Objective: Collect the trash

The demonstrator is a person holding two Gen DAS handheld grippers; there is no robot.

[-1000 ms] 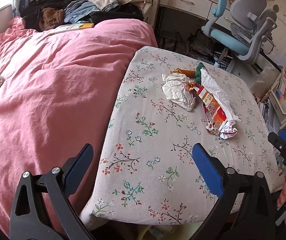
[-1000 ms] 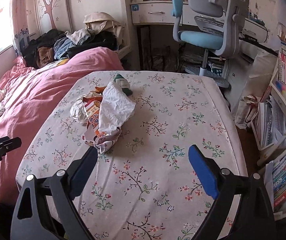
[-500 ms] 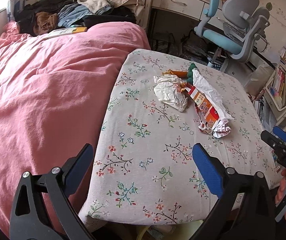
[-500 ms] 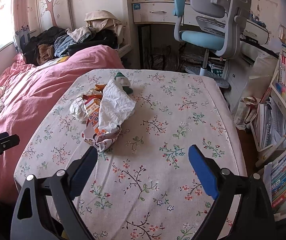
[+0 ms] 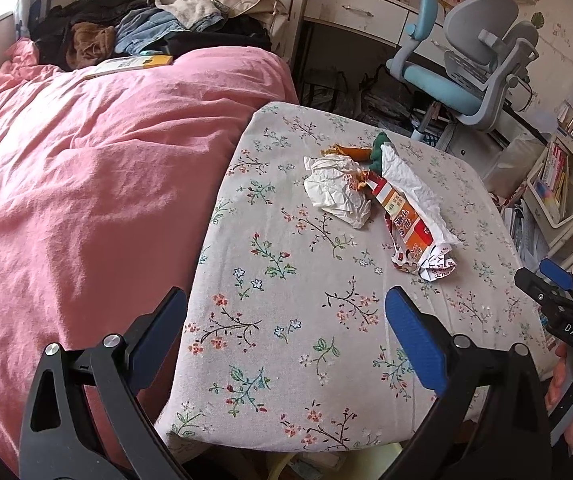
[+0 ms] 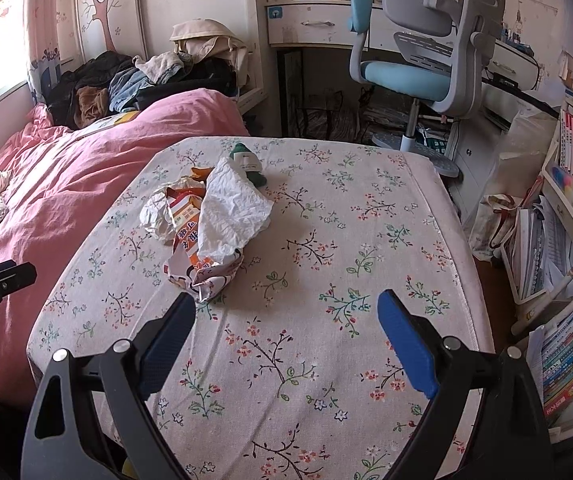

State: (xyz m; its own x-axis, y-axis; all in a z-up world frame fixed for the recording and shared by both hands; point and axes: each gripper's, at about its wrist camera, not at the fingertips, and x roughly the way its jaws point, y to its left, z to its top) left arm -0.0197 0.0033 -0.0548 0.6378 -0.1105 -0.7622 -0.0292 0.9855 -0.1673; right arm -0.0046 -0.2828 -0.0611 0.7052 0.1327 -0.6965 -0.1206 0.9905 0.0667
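Observation:
A pile of trash lies on the floral tablecloth (image 5: pixel 286 300): a crumpled white paper (image 5: pixel 336 194), an orange-red snack wrapper (image 5: pixel 404 226), a white tissue (image 5: pixel 410 190) and a green item (image 5: pixel 378 152). The same pile shows in the right wrist view: wrapper (image 6: pixel 186 232), tissue (image 6: pixel 232 212), green item (image 6: pixel 248 164). My left gripper (image 5: pixel 286 332) is open and empty over the table's near left edge. My right gripper (image 6: pixel 286 336) is open and empty, just short of the wrapper's near end.
A pink bed (image 5: pixel 86 184) adjoins the table's left side, with clothes (image 5: pixel 126 36) piled at its head. A blue and grey desk chair (image 6: pixel 418 52) and desk (image 6: pixel 314 28) stand behind. Bookshelves (image 6: pixel 566 200) line the right.
Both grippers have moved slightly forward and closer to the table; the trash appears nearer. Both stay open.

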